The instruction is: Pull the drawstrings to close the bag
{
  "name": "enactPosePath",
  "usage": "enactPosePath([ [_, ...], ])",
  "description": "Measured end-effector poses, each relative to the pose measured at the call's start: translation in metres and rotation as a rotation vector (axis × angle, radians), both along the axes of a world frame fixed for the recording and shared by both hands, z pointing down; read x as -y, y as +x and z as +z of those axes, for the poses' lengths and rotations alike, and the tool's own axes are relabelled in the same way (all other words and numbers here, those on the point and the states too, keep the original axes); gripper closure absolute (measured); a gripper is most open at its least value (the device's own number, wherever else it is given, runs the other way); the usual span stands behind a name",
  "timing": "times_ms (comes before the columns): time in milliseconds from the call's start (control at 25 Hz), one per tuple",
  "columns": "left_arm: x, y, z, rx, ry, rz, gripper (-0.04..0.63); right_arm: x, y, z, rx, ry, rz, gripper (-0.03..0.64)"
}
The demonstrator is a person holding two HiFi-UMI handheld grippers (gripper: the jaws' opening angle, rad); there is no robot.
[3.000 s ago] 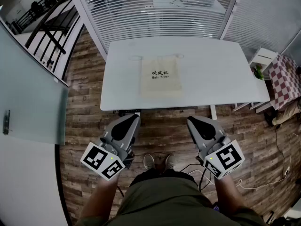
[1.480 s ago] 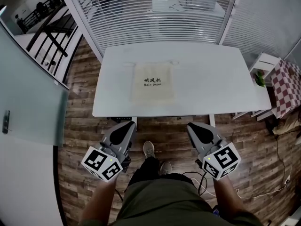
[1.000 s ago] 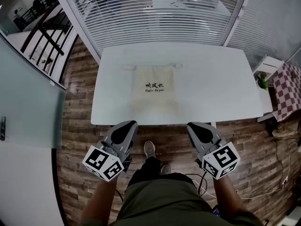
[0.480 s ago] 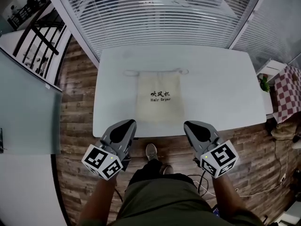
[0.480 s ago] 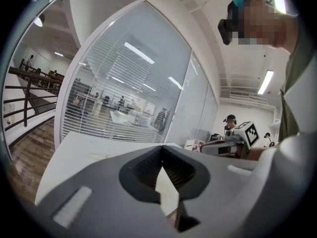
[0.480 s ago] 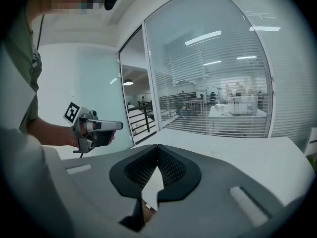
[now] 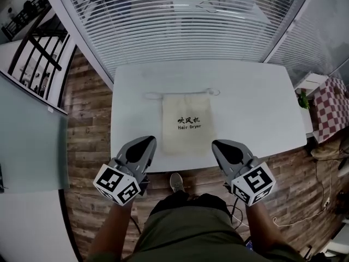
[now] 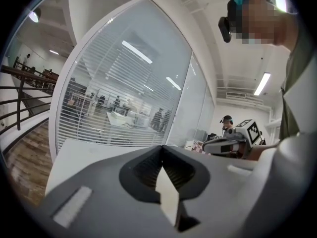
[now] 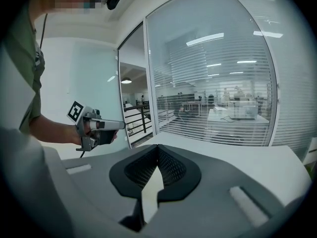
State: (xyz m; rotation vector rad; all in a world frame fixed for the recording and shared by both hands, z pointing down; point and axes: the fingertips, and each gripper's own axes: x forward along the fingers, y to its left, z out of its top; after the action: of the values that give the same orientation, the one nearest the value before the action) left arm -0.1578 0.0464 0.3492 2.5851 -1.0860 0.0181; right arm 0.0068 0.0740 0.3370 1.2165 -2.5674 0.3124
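Bag (image 7: 187, 123) flat mid-bench (image 7: 256, 102), drawstrings (image 7: 153, 95) looped out at its far end. Our left gripper (image 7: 145, 141) and right gripper (image 7: 218, 146): both closed, empty, at near edge. Risk: thin flat cords, so we may miss them or drag the bag.

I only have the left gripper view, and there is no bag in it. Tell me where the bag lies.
Observer: The head view shows the bag lying flat on the white table. Its near end shows between the tips of the left hand-held gripper and the right hand-held gripper.
Operator: Now give me the drawstrings.
Observer: The drawstring runs along the bag's far end, with a loop sticking out on each side. Neither hand-held gripper holds it, and the mouth is not gathered.
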Motion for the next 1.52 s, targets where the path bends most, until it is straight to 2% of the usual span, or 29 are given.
enactPosePath([
  [280,0.015,-0.009,0.004,0.011,-0.001,-0.009,0.589,0.018,0.0,0.001,-0.009,0.002,0.004,0.606],
  [560,0.038,-0.007,0.024,0.054,-0.035,-0.022,0.589,0.048,0.025,0.016,-0.02,0.0,0.023,0.606],
  [840,0.079,0.005,0.051,0.122,-0.089,-0.058,0.589,0.1,0.064,0.049,-0.022,-0.041,0.012,0.606],
  [1040,0.119,0.018,0.064,0.177,-0.087,-0.085,0.589,0.145,0.091,0.067,-0.033,-0.063,-0.002,0.604],
  [1200,0.146,0.021,0.08,0.226,-0.091,-0.126,0.589,0.176,0.105,0.086,-0.053,-0.083,-0.049,0.604],
  [1360,0.169,0.02,0.103,0.307,-0.092,-0.14,0.588,0.203,0.112,0.104,-0.067,-0.09,-0.104,0.604],
  [1520,0.194,0.01,0.131,0.362,-0.116,-0.157,0.588,0.23,0.117,0.13,-0.124,-0.095,-0.146,0.601],
])
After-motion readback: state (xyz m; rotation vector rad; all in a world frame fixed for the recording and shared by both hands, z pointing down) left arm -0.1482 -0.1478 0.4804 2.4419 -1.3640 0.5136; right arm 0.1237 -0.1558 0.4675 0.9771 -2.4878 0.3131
